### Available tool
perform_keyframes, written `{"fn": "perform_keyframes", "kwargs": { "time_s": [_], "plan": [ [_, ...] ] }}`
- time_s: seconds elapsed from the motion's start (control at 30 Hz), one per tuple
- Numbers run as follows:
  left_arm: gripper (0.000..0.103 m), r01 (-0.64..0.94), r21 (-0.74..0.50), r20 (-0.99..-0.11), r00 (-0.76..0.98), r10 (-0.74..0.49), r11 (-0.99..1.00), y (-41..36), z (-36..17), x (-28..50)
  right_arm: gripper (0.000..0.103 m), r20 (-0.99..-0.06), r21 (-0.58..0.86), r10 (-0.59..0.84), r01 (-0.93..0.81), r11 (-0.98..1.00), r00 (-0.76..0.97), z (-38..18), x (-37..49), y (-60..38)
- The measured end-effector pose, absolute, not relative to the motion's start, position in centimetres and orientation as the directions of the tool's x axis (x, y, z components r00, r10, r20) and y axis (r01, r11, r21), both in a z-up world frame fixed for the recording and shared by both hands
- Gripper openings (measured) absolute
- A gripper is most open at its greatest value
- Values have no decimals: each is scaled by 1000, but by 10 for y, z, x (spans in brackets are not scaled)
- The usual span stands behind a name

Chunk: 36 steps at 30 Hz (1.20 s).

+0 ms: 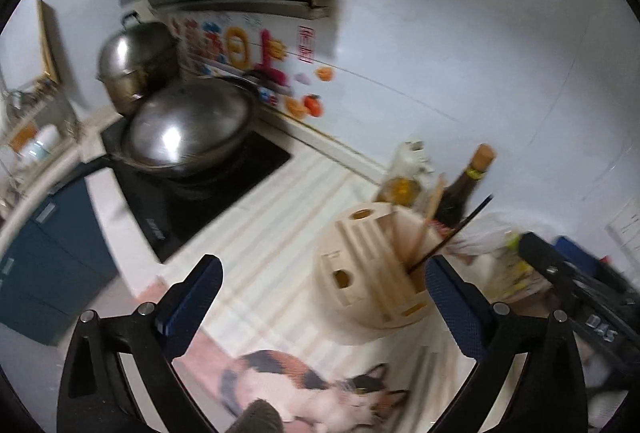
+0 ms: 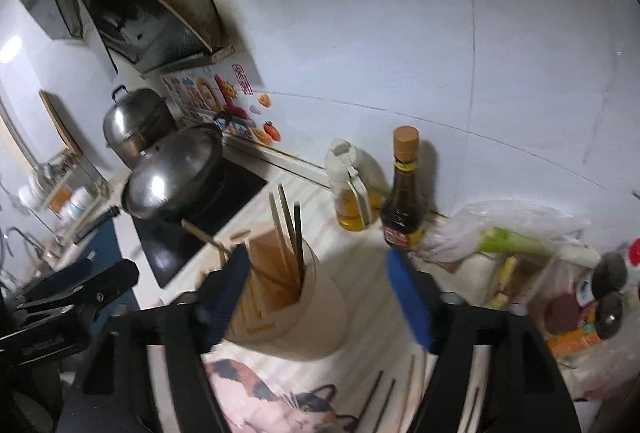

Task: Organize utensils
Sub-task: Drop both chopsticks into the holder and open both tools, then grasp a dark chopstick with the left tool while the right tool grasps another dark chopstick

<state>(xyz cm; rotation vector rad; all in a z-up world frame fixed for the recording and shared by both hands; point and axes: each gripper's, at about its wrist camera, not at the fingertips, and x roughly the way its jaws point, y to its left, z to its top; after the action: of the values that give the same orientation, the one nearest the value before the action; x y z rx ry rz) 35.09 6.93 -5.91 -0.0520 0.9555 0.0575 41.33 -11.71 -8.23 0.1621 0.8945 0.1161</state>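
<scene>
Right tongs agape — holder between, untouched.

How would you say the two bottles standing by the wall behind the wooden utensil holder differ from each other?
The oil bottle is clear plastic with a white cap and carry handle, holding yellow liquid; the sauce bottle is dark, with a tan cap. The oil bottle is squat and broad-shouldered, while the sauce bottle has a long narrow neck and stands taller. Only the sauce bottle shows a red label. Both stand upright, side by side, against the wall.
</scene>
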Motion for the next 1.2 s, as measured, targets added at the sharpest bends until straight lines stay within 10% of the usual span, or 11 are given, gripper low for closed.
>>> {"fn": "perform_keyframes", "kwargs": {
  "time_s": [0.23, 0.83, 1.13, 1.2],
  "plan": [
    [103, -100, 22, -785, 614, 79, 995, 82, -48, 314, 103, -755, 115, 85, 4, 993, 650, -73, 374, -107],
    [103, -16, 71, -742, 668, 64, 997, 67, -23, 212, 103, -655, 210, 59, 107, 972, 753, -33, 237, -123],
    [103, 55, 135, -794, 603, 75, 989, 8, -82, 197, 102, -771, 171, -31, 253, 952, 636, -86, 206, -190],
    [103, 75, 149, -818, 569, 80, 986, -9, -107, 202, 87, -806, 174, -27, 280, 944, 591, -109, 208, -209]
  ]
}}
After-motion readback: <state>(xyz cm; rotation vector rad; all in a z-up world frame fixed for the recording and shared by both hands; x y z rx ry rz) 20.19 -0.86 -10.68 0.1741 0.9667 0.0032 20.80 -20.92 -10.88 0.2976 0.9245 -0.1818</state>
